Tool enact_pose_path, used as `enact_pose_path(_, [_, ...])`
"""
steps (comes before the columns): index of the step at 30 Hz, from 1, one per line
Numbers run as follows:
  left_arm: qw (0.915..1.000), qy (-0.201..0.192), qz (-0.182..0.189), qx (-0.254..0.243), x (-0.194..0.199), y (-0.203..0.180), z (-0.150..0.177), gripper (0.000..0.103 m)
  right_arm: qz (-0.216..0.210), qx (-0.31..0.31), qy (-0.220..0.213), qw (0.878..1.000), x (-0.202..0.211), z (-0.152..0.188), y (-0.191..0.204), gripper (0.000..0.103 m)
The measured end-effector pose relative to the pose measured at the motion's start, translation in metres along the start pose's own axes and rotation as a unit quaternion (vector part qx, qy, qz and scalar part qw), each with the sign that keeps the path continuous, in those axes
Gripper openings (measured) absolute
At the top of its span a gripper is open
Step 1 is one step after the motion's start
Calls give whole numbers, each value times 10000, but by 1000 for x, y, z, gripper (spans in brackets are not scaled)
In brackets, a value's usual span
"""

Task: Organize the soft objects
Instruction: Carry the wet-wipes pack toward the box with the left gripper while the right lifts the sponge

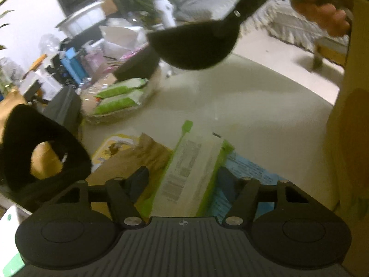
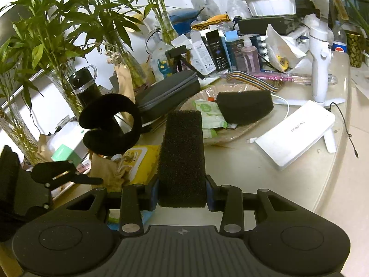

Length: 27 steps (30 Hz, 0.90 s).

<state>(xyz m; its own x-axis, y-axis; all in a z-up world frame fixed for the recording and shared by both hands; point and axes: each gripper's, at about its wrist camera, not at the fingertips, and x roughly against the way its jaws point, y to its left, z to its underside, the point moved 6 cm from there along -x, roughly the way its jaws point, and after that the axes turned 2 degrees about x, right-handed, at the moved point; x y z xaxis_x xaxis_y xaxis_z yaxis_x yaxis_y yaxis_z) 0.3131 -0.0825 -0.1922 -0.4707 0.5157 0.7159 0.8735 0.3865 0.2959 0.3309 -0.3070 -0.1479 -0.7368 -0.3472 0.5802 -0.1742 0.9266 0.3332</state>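
My right gripper (image 2: 182, 185) is shut on a black foam block (image 2: 182, 157), held above the table and pointing toward a woven basket (image 2: 233, 135). In the basket lie another black foam piece (image 2: 244, 108) and green-white packets (image 2: 208, 115). My left gripper (image 1: 184, 177) hangs low over a white-and-green wipes packet (image 1: 191, 166); its fingers straddle the packet and a gap shows on the left side. A black furry earmuff (image 2: 110, 124) stands to the left. The earmuff (image 1: 34, 150) and the basket (image 1: 110, 117) also show in the left wrist view.
Under the packet lie a brown pouch (image 1: 138, 157), a yellow wipes pack (image 1: 110, 147) and a blue packet (image 1: 249, 168). A white power bank (image 2: 295, 133), a grey case (image 2: 170, 92), a white gimbal (image 2: 320, 46), boxes and glass vases with plants (image 2: 64, 85) crowd the table. A hand (image 1: 322, 7) holds the right gripper overhead.
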Motion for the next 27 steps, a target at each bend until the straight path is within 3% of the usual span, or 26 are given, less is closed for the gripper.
enact_pose_path(4, [9996,138,97,-227,-7,-4,2,57,-29,8,-7,10000,-1,-1,0,42])
enact_pose_path(10, [9995,264,159,-71,-6,-2,0,50,-75,26,15,10000,-1,0,3,42])
enact_pose_path(13, [9992,272,285,97,-2,-1,-1,49,-73,36,24,10000,-2,1,3,42])
enact_pose_path(27, [9939,204,-53,1084,44,16,-9,49,-42,181,51,9998,-1,2,7,42])
